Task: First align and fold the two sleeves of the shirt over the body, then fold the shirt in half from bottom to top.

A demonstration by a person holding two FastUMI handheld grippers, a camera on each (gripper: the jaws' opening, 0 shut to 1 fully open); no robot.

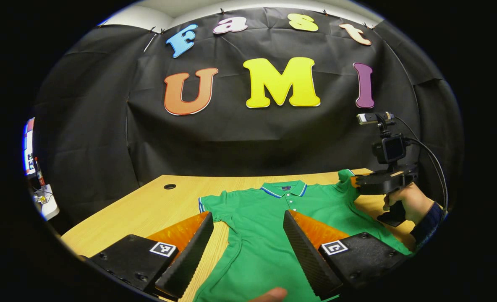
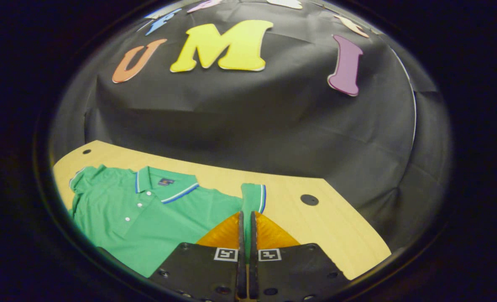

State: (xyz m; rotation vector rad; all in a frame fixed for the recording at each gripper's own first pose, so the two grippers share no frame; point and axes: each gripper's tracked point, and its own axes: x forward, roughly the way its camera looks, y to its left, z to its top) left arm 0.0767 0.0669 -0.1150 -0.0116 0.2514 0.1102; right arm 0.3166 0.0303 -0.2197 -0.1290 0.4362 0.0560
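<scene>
A: What is the surface [image 1: 147, 205] like, and the room around it?

B: The surface is light wood with a rounded front corner. Black cloth [image 1: 231, 138] hangs behind it as the wall of the booth. I count two round cable holes in the wood: one hole [image 1: 169, 186] beyond the shirt's sleeve in the left gripper view, and one hole [image 2: 309, 199] beyond the lifted sleeve in the right gripper view.

A: And the shirt?

B: There is one green polo shirt [image 1: 269, 222]. It lies flat on the surface, front side up, with the collar [image 1: 284, 187] toward the cloth. The collar and the sleeve edges have blue and white stripes. I see three white buttons under the collar in the right gripper view.

A: How many grippers are there?

B: Two. The left gripper [image 1: 248, 235] is wide open above the lower body of the shirt. A fingertip [image 1: 271, 295] of the person shows just below it. The right gripper [image 2: 247, 235] is closed narrow, and it pinches the right sleeve [image 2: 253, 196], which stands up from the shirt's shoulder. In the left gripper view, a hand [image 1: 408, 203] holds this gripper by the shirt's far sleeve.
</scene>
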